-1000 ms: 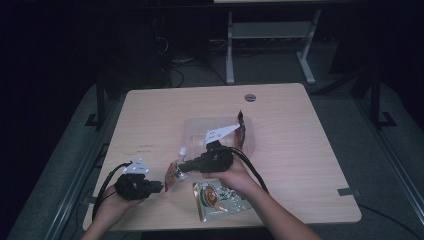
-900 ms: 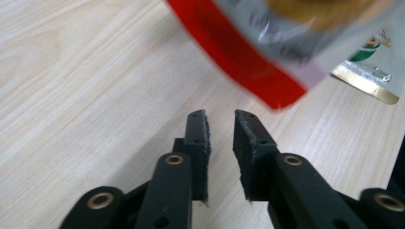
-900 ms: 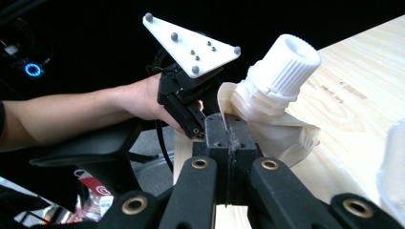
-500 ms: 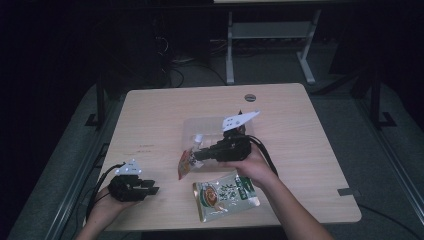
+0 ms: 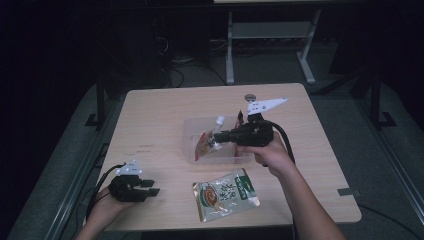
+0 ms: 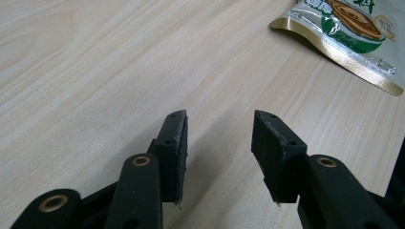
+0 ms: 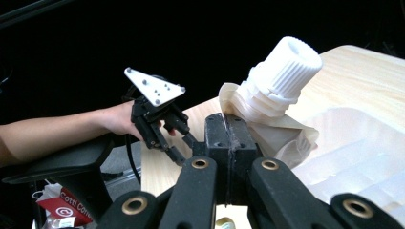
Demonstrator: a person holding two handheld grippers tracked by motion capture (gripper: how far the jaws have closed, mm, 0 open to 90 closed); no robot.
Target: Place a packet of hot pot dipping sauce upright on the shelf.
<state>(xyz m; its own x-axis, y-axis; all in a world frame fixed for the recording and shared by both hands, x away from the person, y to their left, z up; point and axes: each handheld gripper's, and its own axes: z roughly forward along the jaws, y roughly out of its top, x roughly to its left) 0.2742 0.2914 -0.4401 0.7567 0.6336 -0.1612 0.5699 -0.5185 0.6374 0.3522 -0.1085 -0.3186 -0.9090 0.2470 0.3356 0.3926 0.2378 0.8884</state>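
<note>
right gripper jaws pinching a spouted pouch over the clear tub, left gripper low on the desk, jaws just opening, nothing between, green packet near

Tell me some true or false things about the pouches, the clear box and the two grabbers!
1. The right gripper is clamped on a pouch with a white screw cap. True.
2. That spouted pouch lies flat on the table beside the green pouch. False: it is held up over the clear box.
3. The left gripper holds the green pouch. False: its jaws have just been opening, with nothing between them, and the green pouch lies apart on the table.
4. The green pouch lies outside the clear box, nearer the person. True.
5. The left gripper sits low near the table's front left corner. True.
</note>
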